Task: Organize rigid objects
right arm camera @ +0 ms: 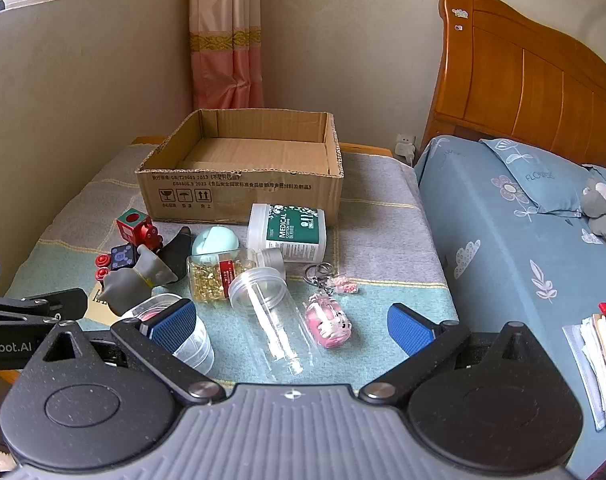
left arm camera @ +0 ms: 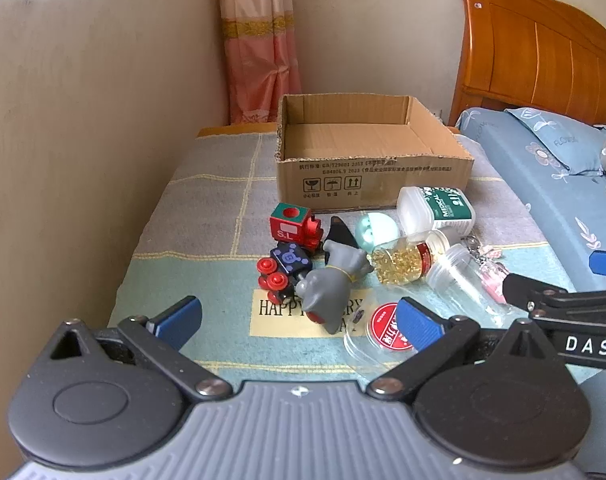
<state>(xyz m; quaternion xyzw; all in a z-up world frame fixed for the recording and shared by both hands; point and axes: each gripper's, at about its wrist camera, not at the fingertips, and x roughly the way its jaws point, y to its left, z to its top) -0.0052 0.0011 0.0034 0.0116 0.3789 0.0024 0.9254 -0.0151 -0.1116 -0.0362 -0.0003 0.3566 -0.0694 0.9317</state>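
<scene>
An open, empty cardboard box (left arm camera: 373, 178) (right arm camera: 239, 196) stands at the back of the cloth-covered table. In front of it lies a pile: a red toy train (left arm camera: 293, 226) (right arm camera: 137, 230), a dark blue block with red wheels (left arm camera: 287, 266), a grey elephant figure (left arm camera: 329, 286) (right arm camera: 131, 280), a mint round case (right arm camera: 215, 242), a white medical jar (left arm camera: 437, 208) (right arm camera: 291, 232), a bottle of yellow capsules (left arm camera: 403, 264) (right arm camera: 219, 276), a clear empty jar (right arm camera: 271, 312) and a pink keychain (right arm camera: 329, 320). My left gripper (left arm camera: 299, 320) is open just short of the elephant. My right gripper (right arm camera: 291, 326) is open around the clear jar.
A round clear tub with a red label (left arm camera: 385, 334) (right arm camera: 187, 336) lies by the grippers. A bed with blue bedding (right arm camera: 523, 240) and wooden headboard (right arm camera: 523, 76) is on the right. A wall (left arm camera: 83, 120) runs along the left, a curtain (left arm camera: 259, 52) hangs behind.
</scene>
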